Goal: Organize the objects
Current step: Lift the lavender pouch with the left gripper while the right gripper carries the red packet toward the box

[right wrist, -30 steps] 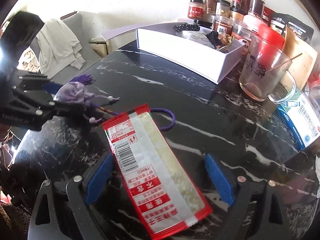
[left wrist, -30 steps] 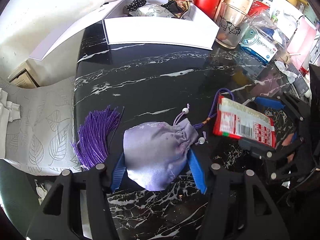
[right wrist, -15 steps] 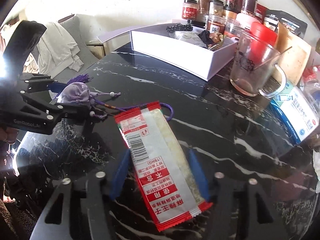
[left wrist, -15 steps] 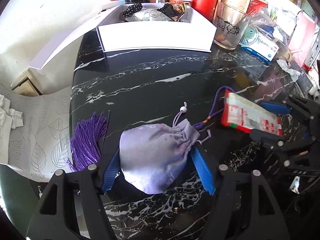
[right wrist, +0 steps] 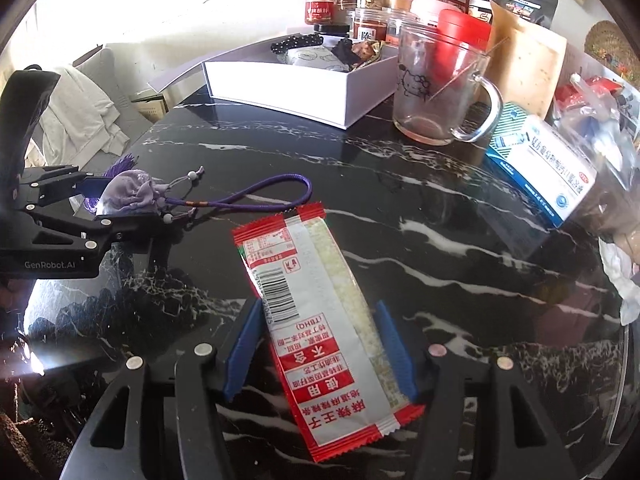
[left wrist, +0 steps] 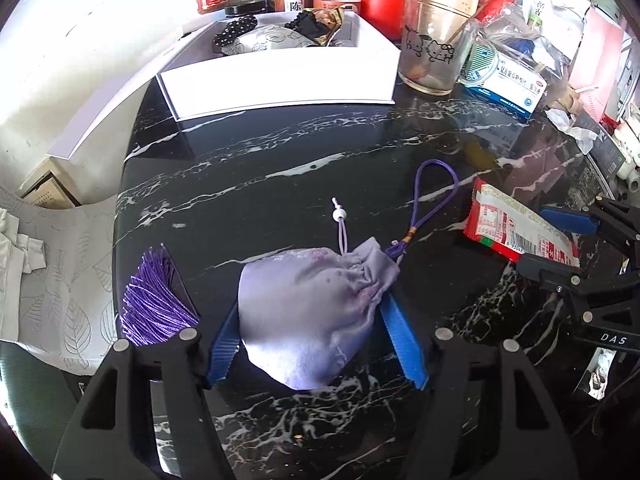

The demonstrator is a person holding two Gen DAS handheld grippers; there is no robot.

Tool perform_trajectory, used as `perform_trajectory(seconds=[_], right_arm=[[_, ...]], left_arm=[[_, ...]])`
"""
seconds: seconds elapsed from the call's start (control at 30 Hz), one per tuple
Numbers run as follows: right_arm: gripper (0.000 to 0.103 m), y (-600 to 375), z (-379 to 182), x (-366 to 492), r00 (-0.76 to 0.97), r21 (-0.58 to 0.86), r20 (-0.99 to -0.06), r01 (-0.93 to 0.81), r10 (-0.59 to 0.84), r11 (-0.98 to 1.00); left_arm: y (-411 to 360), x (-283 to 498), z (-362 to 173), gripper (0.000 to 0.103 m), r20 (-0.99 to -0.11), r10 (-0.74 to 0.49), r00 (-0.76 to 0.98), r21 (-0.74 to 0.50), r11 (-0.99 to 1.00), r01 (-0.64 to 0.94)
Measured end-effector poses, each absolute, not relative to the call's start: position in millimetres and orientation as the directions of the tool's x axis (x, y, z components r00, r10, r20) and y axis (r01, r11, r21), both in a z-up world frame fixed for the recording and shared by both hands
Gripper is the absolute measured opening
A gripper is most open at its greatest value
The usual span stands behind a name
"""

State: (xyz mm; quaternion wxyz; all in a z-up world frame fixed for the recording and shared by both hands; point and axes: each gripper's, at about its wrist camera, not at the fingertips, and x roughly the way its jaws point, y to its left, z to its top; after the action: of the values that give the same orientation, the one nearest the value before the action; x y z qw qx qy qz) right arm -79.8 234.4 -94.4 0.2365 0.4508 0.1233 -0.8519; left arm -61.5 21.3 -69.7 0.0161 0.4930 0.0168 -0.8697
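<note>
A lilac drawstring pouch with a purple tassel and a purple cord loop sits between the blue pads of my left gripper. Both pads press its sides and the jaws are closing. The right wrist view shows this pouch in the left gripper, just above the black marble table. A red-and-white snack packet lies lengthwise in my right gripper. Its pads touch the packet's long edges while the jaws open slightly. From the left, the packet hangs tilted off the table.
An open white box holding several small items stands at the back. A cartoon glass mug and a blue-and-white medicine box are on its right. Jars and bags crowd the far edge. A leaf-patterned cushion lies off the left side.
The right jaws went from wide apart to closed on the packet and raised its end. Both grippers moved toward the white box, the left one carrying the pouch along.
</note>
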Motion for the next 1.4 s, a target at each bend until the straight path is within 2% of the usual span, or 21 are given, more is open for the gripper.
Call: perform_trajectory(seconds=[0.17,0.27,0.4,0.47,0.5,0.53,0.73,1.07,1.4], right_arm=[[0.066,241,-96,-78,-0.474,0.003,-0.822,0.55,-0.315,-0.835],[0.076,247,-97,-79,-0.469,0.002,-0.823,0.561,-0.32,-0.828],[0.077,250,-98,-79,-0.477,0.003,-0.815,0.563,-0.328,-0.826],[0.065,251,-97,-77,-0.482,0.002,-0.809,0.57,-0.337,-0.821],[0.054,250,-96,-77,-0.49,-0.006,-0.806,0.566,-0.331,-0.824],[0.053,251,-95,-77,-0.489,0.001,-0.806,0.561,-0.333,-0.828],[0.05,252,-94,-77,-0.503,0.008,-0.796,0.546,-0.336,-0.837],[0.048,260,-88,-74,-0.5,0.045,-0.788,0.535,-0.359,-0.844],[0.048,266,-74,-64,-0.522,0.04,-0.774,0.524,-0.359,-0.851]], left_arm=[[31,-63,-69,0.062,-0.858,-0.015,-0.513,-0.011,-0.999,0.048],[35,-63,-68,0.061,-0.859,-0.006,-0.513,-0.012,-0.999,0.032],[39,-63,-68,0.061,-0.861,0.0,-0.509,-0.014,-1.0,0.024],[40,-62,-67,0.06,-0.862,0.002,-0.507,-0.015,-1.0,0.022],[41,-62,-68,0.06,-0.862,0.002,-0.507,-0.015,-1.0,0.021],[41,-62,-68,0.06,-0.862,0.003,-0.507,-0.015,-1.0,0.02],[44,-62,-67,0.054,-0.862,0.009,-0.506,-0.018,-1.0,0.013],[43,-60,-62,0.053,-0.872,0.084,-0.483,-0.101,-0.995,0.01],[51,-51,-45,0.053,-0.861,0.079,-0.502,-0.086,-0.996,-0.009]])
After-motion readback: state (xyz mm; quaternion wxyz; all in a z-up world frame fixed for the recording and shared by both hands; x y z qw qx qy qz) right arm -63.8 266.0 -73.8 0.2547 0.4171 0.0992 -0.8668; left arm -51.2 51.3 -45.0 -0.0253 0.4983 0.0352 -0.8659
